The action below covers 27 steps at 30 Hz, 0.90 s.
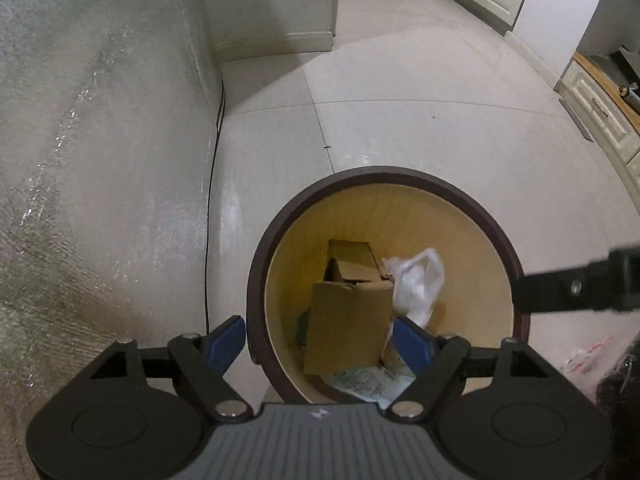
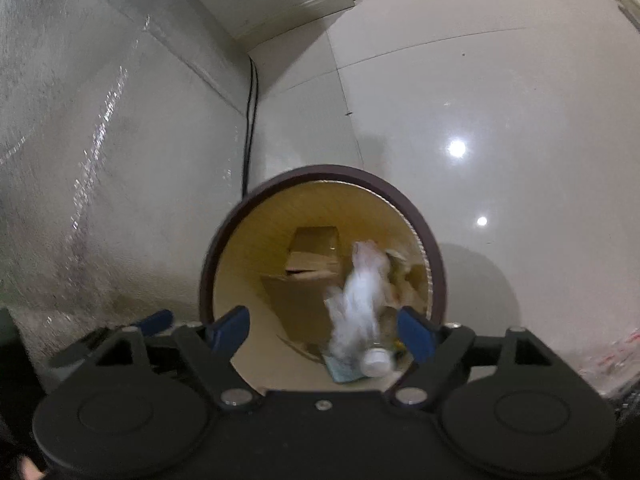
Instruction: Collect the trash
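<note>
- Left gripper [image 1: 320,340] hangs over the bin [image 1: 472,196], jaws apart, holding nothing; a cardboard box [image 1: 348,328] lies below it.
- Right gripper [image 2: 326,332] has jaws apart, empty; a blurred white bag [image 2: 360,300] is below it inside the bin.

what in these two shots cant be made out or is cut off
- Right wrist view: the white plastic thing in the bin is motion-blurred; only a white cap reads clearly.
- Left wrist view: the cardboard box hides the bin's bottom.
- Left wrist view: the printed packet is cut off by the left gripper.
- Left wrist view: red-and-white packaging is blurred at the right edge.
</note>
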Motion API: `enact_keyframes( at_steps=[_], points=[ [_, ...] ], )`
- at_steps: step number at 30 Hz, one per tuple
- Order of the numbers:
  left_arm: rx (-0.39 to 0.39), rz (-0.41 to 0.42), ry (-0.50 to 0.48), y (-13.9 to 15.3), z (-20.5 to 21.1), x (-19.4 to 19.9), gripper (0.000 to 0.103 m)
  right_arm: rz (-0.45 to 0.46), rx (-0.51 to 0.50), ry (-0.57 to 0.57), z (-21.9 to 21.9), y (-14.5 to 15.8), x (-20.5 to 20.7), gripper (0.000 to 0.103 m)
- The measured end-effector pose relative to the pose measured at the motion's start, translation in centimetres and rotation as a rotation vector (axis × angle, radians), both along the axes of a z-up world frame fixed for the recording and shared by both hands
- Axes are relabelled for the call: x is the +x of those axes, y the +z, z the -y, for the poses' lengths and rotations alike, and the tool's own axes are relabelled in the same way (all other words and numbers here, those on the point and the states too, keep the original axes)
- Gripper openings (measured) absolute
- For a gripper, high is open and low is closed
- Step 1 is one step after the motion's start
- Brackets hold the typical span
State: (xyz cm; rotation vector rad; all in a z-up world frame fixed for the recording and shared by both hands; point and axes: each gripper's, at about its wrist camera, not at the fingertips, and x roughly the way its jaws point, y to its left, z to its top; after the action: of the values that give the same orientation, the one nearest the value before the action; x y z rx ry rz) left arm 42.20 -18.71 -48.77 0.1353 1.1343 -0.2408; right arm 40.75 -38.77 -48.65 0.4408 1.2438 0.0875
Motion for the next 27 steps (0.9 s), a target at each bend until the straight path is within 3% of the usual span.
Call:
enact_keyframes(
  at_steps=[6,14,20,27],
  points=[
    [-0.013,0.005,0.013,2.4,-0.5,-1.4,0.088,-0.007,-0.051,0.005,0.8,1.5,-2.0,0.085],
    [-0.049,0.053,0.041,7.7,-1.1,-3.4,0.103,0.053,-0.091,-0.003,0.8,5.4,-5.0,0.093],
    [-0.071,0.083,0.060,11.5,-2.1,-5.4,0.103,0.127,-0.127,0.010,0.1,8.9,-7.0,0.101],
    [-0.100,0.140,0.070,17.0,-3.2,-8.1,0.103,0.206,-0.161,-0.005,-0.4,14.0,-9.5,0.103]
  ],
)
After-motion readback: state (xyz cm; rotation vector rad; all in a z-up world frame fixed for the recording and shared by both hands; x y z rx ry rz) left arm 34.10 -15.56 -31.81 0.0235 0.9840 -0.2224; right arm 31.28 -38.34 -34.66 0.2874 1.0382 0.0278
